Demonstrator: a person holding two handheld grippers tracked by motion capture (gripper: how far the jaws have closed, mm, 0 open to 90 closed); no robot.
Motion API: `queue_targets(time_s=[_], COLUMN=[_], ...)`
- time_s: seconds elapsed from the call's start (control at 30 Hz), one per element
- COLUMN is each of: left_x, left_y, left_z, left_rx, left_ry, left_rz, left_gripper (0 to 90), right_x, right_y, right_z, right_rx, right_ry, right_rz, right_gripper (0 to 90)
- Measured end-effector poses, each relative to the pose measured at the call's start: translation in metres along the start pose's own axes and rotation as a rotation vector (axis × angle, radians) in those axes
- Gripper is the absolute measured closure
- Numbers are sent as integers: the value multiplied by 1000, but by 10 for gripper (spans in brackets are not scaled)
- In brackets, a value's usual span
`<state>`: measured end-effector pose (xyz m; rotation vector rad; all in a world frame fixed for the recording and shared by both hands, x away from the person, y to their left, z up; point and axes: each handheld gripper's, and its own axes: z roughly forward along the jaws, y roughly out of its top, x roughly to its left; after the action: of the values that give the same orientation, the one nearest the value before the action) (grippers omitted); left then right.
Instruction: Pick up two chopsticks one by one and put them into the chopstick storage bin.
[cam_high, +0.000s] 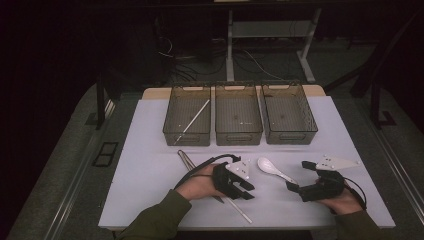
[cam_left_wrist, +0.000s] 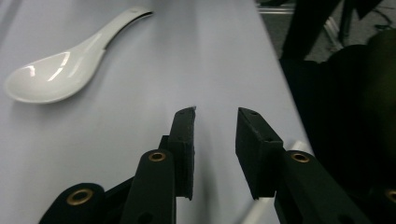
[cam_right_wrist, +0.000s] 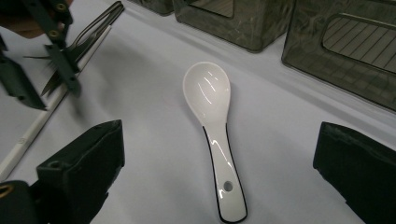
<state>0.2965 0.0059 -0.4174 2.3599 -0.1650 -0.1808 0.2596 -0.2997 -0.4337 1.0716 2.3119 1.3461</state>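
White spoon (cam_right_wrist: 215, 135) flat on the desk near its front edge, between both grippers. Right gripper (cam_right_wrist: 219, 163) spread wide, handle lying in the gap, untouched. Left gripper (cam_left_wrist: 215, 140) slightly parted, empty. From above: three bins (cam_high: 239, 120) along the far edge, chopstick (cam_high: 192, 121) in the leftmost.

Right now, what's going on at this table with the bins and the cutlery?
A person holds a gripper in each hand and seems to be sorting cutlery into three bins. One white chopstick already lies in the left bin. The right gripper has its jaws wide open around the white spoon's handle, not yet gripping. The left gripper is open and empty above the table, near a second chopstick and a fork.
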Motion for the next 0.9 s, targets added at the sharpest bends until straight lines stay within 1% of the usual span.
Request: queue_targets(time_s=[0.1,0.17,0.27,0.3,0.33,0.37,0.43,0.53,0.57,0.6,0.7,0.77,0.9], left_x=[-10,-16,-24,-26,-27,-28,-29,-29,-29,-28,-27,-24,-20], left_y=[-2,-3,-6,-6,-6,-6,-7,-6,-5,-5,-1,1,6], left_z=[2,6,14,16,18,20,25,25,26,27,30,33,39], left_rx=[21,51,88,101,111,127,139,136,128,132,129,122,116], left_ry=[-48,-70,-80,-87,-88,-93,-81,-72,-70,-68,-52,-35,-12], left_rz=[16,40,57,58,72,77,100,110,109,117,117,116,100], left_gripper=[644,640,638,640,642,652,677,725,726,728,737,740,750], right_x=[0,0,0,0,0,0,0,0,0,0,1,0,0], right_y=[0,0,0,0,0,0,0,0,0,0,0,0,0], right_z=[0,0,0,0,0,0,0,0,0,0,0,0,0], right_rx=[0,0,1,1,2,3,2,2,1,3,3,1,1], right_ry=[0,0,0,0,0,0,1,0,0,0,-1,0,-1], right_rz=[1,1,2,1,1,2,0,1,2,4,4,0,4], right_gripper=[20,20,20,20,20,20,20,20,20,20,20,20,20])
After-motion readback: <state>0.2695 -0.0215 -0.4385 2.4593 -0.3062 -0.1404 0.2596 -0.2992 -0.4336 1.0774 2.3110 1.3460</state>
